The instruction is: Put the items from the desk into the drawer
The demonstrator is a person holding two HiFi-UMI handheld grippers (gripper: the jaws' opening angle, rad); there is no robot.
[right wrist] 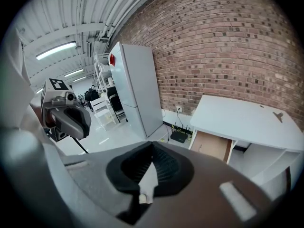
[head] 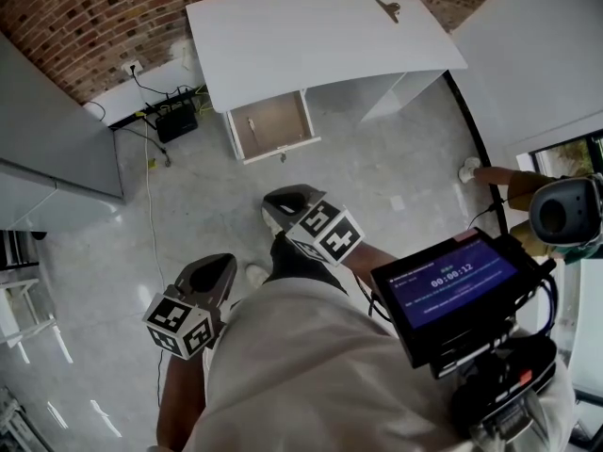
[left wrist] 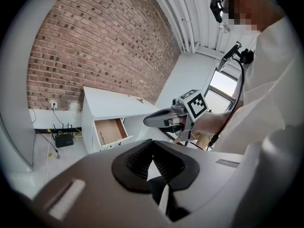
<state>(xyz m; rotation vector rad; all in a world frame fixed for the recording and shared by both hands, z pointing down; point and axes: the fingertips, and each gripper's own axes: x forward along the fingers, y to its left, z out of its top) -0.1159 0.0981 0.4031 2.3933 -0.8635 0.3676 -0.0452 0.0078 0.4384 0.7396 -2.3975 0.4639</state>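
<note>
The white desk [head: 311,36] stands against the brick wall, with a small dark item [head: 388,8] near its far right corner, also visible as the dark item [right wrist: 278,116] in the right gripper view. Its wooden drawer [head: 273,123] is pulled open, and what shows of the inside looks bare. Both grippers hang in the air well short of the desk. My left gripper [head: 219,264] is shut with nothing in it; its jaws [left wrist: 152,144] meet at the tips. My right gripper [head: 279,200] is shut too, empty, jaws [right wrist: 152,146] closed.
A black router [head: 176,119] with cables lies on the floor left of the desk. A tall white cabinet [head: 47,130] stands at the left. Someone's leg and shoe [head: 471,169] and a camera on a stand [head: 565,210] are at the right. Grey floor separates me from the desk.
</note>
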